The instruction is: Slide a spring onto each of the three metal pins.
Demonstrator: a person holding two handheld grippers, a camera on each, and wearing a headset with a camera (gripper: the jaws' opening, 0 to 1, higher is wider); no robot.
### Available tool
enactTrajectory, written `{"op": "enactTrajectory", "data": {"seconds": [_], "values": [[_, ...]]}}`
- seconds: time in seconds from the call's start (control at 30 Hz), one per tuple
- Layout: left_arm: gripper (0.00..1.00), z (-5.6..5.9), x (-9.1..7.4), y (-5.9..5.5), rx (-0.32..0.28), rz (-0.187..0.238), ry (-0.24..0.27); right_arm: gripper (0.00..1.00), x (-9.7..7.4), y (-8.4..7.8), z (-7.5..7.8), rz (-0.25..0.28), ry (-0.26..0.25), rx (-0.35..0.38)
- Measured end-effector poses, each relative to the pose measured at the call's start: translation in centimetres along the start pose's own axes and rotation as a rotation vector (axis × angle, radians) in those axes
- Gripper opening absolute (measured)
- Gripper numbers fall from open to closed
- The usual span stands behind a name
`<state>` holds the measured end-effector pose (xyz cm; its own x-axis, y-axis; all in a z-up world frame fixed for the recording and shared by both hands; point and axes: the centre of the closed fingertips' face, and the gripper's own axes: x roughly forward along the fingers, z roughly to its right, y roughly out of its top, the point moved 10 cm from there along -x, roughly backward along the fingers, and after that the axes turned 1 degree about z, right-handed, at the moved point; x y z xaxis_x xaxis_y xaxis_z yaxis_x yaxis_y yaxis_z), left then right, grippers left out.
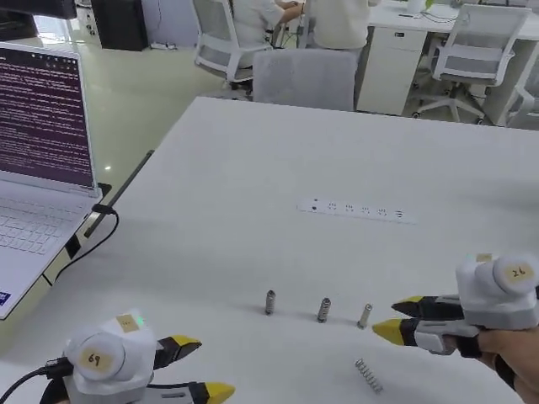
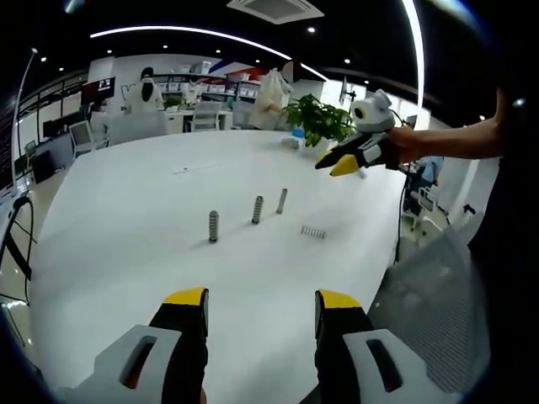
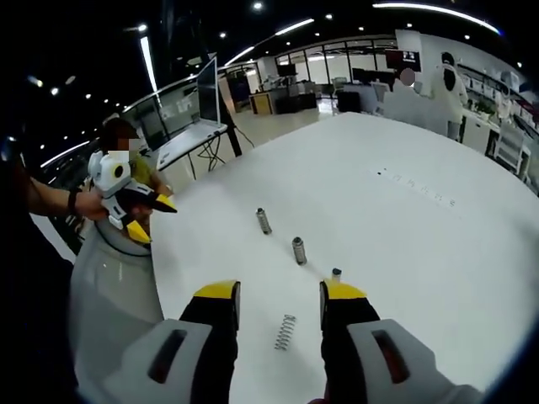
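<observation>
1. Right claw [image 1: 386, 318]: jaws apart and holding nothing. A hand [image 1: 509, 353] grips it at the right edge of the head view, with the yellow tips pointing left.
2. Left claw [image 1: 210, 366]: jaws apart and holding nothing. It sits low at the near left with its tips pointing right, over bare white table [image 1: 253, 168].
3. Loose spring [image 1: 368, 375]: lies flat on the table on the near side of the pin row, nearer than the right claw's tips. In the right gripper view it lines up with the gap between the jaws, and neither jaw touches it.
4. Right pin [image 1: 365, 316]: upright with a bare shaft. It stands just left of the right claw's tips; I cannot tell whether they touch.
5. Middle pin [image 1: 324, 310]: upright, with a spring coiled around it.
6. Left pin [image 1: 270, 302]: upright, also with a spring around it.
7. The three pins stand in a row running left to right, each apart from the next. The left claw is well apart from the row.
8. Power strip [image 1: 355, 210]: white, lying on the table on the far side of the pins.
9. Laptop [image 1: 42, 143]: open at the far left, screen lit with lines of text. A black cable [image 1: 97, 220] runs along its right side.
10. Beyond the far table edge are office chairs [image 1: 303, 77], desks and seated people.
</observation>
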<state>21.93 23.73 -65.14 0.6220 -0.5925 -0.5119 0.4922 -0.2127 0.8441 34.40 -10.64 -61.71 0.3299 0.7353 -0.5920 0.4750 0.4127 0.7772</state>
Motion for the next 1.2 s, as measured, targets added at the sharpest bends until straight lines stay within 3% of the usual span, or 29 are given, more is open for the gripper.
{"op": "enactTrajectory", "data": {"seconds": [0.47, 0.83, 1.2], "values": [[0.45, 0.2, 0.7, 0.4, 0.01, -0.005, -0.014, 0.38, -1.7, -3.4, -1.7, 0.046, -0.041, 0.091], [0.44, 0.0, 1.8, 1.4, 0.028, -0.003, -0.031, 0.39, -2.5, -4.5, -3.0, 0.078, -0.061, 0.131], [0.44, 0.5, 2.9, 1.7, 0.042, -0.007, -0.058, 0.39, -2.9, -5.2, -3.8, 0.095, -0.075, 0.148]]}}
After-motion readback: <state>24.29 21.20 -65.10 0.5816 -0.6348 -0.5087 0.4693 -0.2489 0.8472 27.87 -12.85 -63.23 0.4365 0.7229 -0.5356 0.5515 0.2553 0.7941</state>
